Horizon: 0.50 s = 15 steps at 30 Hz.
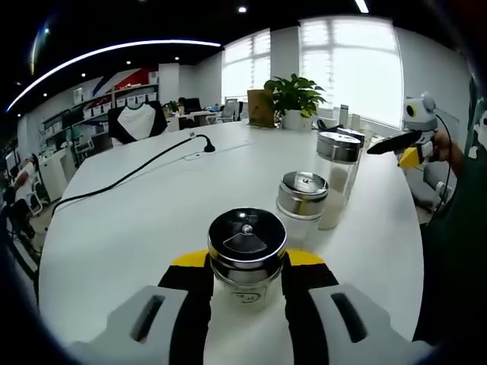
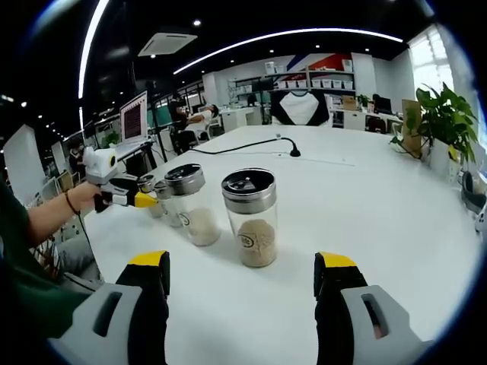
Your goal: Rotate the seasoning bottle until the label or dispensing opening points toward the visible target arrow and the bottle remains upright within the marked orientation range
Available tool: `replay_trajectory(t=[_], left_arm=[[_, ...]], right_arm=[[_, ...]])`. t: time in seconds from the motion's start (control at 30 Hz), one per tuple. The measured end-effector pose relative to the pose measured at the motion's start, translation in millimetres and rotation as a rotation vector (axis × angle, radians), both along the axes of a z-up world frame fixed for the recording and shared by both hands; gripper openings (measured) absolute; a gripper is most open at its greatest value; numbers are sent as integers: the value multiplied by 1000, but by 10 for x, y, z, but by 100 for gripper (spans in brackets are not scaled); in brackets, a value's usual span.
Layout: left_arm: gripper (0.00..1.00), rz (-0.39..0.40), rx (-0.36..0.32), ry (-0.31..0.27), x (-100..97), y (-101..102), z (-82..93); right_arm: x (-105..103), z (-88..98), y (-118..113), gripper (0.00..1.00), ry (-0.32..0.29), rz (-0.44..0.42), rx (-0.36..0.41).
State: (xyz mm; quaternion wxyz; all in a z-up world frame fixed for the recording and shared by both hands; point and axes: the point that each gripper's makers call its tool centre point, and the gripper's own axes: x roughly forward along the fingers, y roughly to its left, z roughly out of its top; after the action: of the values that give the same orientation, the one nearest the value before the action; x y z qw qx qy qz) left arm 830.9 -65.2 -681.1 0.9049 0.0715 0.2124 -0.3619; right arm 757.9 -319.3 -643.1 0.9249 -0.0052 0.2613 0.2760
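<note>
Left gripper (image 1: 247, 285) jaws pinch the nearest seasoning bottle (image 1: 246, 258) on both sides; it stands upright on the white tabletop (image 1: 137, 220), steel lid facing the camera. Just beyond it a second bottle (image 1: 303, 204), then a taller third bottle (image 1: 336, 173), in a row. Right gripper (image 2: 242, 277) jaws spread wide, gripping nothing, hovering over the tabletop short of the third bottle (image 2: 252, 217). Black cable (image 1: 129, 173) crosses the tabletop further back, potted plant (image 1: 293, 99) at the far end
</note>
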Motion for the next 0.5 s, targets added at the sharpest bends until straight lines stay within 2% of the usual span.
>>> replay_trajectory(t=[0.5], left_arm=[[37,133,-37,9,15,9,-7]], right_arm=[[2,-21,-14,79,6,-2,2]])
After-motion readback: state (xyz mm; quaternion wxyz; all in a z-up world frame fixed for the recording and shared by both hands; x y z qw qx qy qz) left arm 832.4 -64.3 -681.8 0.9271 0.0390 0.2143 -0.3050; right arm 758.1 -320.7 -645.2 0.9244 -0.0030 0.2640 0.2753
